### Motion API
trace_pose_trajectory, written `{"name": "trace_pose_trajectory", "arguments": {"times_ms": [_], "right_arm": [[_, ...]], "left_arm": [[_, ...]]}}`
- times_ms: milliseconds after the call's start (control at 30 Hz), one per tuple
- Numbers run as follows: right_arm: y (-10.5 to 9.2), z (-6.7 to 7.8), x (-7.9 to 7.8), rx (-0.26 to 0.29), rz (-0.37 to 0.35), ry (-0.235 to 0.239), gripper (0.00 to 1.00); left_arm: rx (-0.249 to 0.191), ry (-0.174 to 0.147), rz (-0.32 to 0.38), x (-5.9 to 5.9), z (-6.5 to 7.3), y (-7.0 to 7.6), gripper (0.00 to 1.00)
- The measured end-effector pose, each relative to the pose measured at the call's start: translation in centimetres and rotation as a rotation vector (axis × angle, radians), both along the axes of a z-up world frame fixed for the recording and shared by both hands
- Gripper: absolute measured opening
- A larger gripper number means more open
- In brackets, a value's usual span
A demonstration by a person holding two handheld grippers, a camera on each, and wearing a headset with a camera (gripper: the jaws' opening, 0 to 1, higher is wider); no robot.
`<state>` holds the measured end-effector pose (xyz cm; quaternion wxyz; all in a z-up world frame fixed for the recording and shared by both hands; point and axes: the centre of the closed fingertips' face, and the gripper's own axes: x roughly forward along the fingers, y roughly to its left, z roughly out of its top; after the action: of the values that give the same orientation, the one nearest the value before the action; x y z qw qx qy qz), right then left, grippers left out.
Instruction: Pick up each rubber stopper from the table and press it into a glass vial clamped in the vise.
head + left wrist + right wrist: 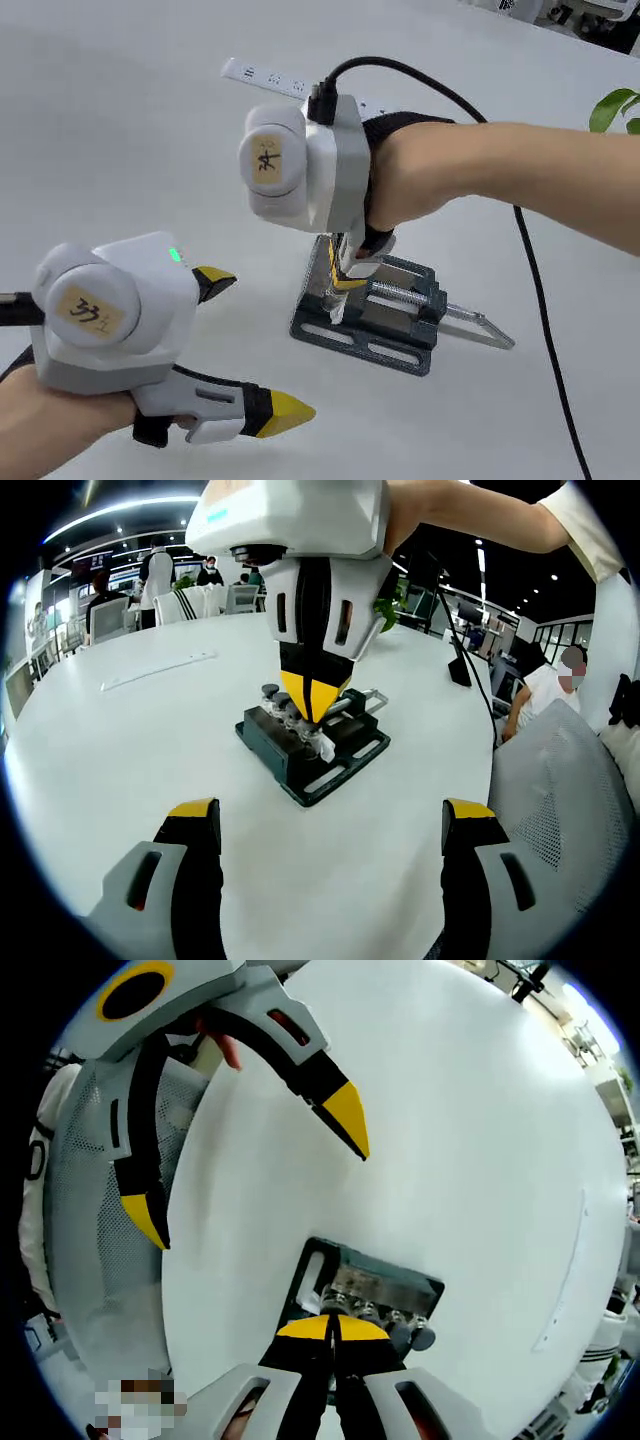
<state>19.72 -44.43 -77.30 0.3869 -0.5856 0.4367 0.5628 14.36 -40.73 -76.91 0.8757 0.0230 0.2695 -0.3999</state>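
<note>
Left gripper view: right gripper [313, 698] points straight down on the dark grey metal bench vise [340, 755]. Its yellow tips are pressed together over the row of small clear glass vials [280, 708]. Whether a stopper sits between the tips is hidden.

Left gripper [330, 815] is spread wide, holding nothing, hovering over the white table [120, 750] near the vise.

Some vials already carry small dark rubber stoppers [270, 691]. Vials stand upright, long axis vertical, mouths up, lined along the vise jaws.

Judgement: stopper is light, soft and grippy. Pinch across its wide upper end, narrow end down, axis in line with the vial. Glass is likely thin and fragile, so press straight down with no side load. Vise looks heavy enough to stay put.
</note>
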Motion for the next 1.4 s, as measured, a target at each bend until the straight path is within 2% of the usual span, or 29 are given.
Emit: {"name": "trace_pose_trajectory", "arguments": {"times_ms": [133, 233, 467, 533, 567, 600, 633, 700, 733, 833, 867, 967, 1000, 1067, 1133, 1200, 1233, 1300, 1400], "right_arm": [[-0.1, 0.1, 0.0, 0.087, -0.035, 0.018, 0.0], [-0.1, 0.2, 0.0, 0.129, -0.047, 0.014, 0.0], [-0.2, 0.5, 0.1, 0.194, -0.081, 0.021, 0.0], [-0.4, 0.5, 0.1, 0.198, -0.082, 0.019, 0.0], [-0.6, 0.4, 0.8, 0.194, -0.076, -0.015, 0.0], [-0.8, 0.5, 1.0, 0.198, -0.064, -0.028, 0.01], [-0.9, 0.8, 1.0, 0.224, -0.085, -0.014, 0.02], [-0.6, 1.3, 0.2, 0.317, -0.194, 0.05, 0.08], [-0.7, 1.6, 0.0, 0.343, -0.215, 0.064, 0.09], [-1.3, 2.1, -0.1, 0.43, -0.259, 0.073, 0.12], [-1.7, 2.1, -0.1, 0.447, -0.291, 0.075, 0.13], [-2.5, 2.2, 0.2, 0.549, -0.405, 0.084, 0.17], [-2.8, 2.3, 0.1, 0.57, -0.418, 0.088, 0.19], [-3.1, 2.7, -0.3, 0.658, -0.458, 0.093, 0.23], [-3.7, 2.9, -0.6, 0.713, -0.527, 0.089, 0.26], [-4.3, 3.1, -0.7, 0.758, -0.539, 0.062, 0.3], [-5.1, 2.9, -1.3, 0.752, -0.516, 0.056, 0.33], [-6.1, 2.7, -1.3, 0.771, -0.564, 0.021, 0.4], [-7.2, 2.3, -1.5, 0.809, -0.607, 0.014, 0.45]], "left_arm": [[0.013, -0.013, -0.005, 0.2, 0.5, 0.2, 0.91], [0.014, -0.017, -0.002, 0.3, 0.6, 0.3, 0.91], [0.021, -0.021, -0.002, 0.5, 0.7, 0.5, 0.91], [0.019, -0.021, 0.002, 0.6, 0.7, 0.6, 0.91], [0.019, -0.022, 0.005, 0.6, 0.8, 0.6, 0.91], [0.019, -0.022, 0.006, 0.6, 0.9, 0.7, 0.91], [0.02, -0.022, 0.007, 0.7, 0.9, 0.8, 0.91], [0.017, -0.022, 0.011, 0.8, 0.9, 0.9, 0.91], [0.015, -0.021, 0.013, 0.8, 0.9, 0.9, 0.91], [0.008, -0.021, 0.015, 0.9, 1.0, 1.0, 0.93], [0.0, -0.017, 0.021, 0.9, 1.0, 1.0, 0.94], [0.001, -0.017, 0.024, 0.9, 1.1, 0.9, 0.94], [0.0, -0.018, 0.023, 0.9, 1.1, 0.9, 0.94], [-0.007, -0.018, 0.024, 1.0, 1.2, 0.9, 0.95], [-0.008, -0.025, 0.024, 1.2, 1.3, 0.9, 0.95], [-0.008, -0.025, 0.024, 1.3, 1.3, 1.1, 0.96], [-0.009, -0.026, 0.024, 1.3, 1.4, 1.1, 0.96], [-0.01, -0.029, 0.024, 1.4, 1.5, 1.0, 0.96], [-0.01, -0.031, 0.021, 1.4, 1.5, 1.1, 0.97]]}}
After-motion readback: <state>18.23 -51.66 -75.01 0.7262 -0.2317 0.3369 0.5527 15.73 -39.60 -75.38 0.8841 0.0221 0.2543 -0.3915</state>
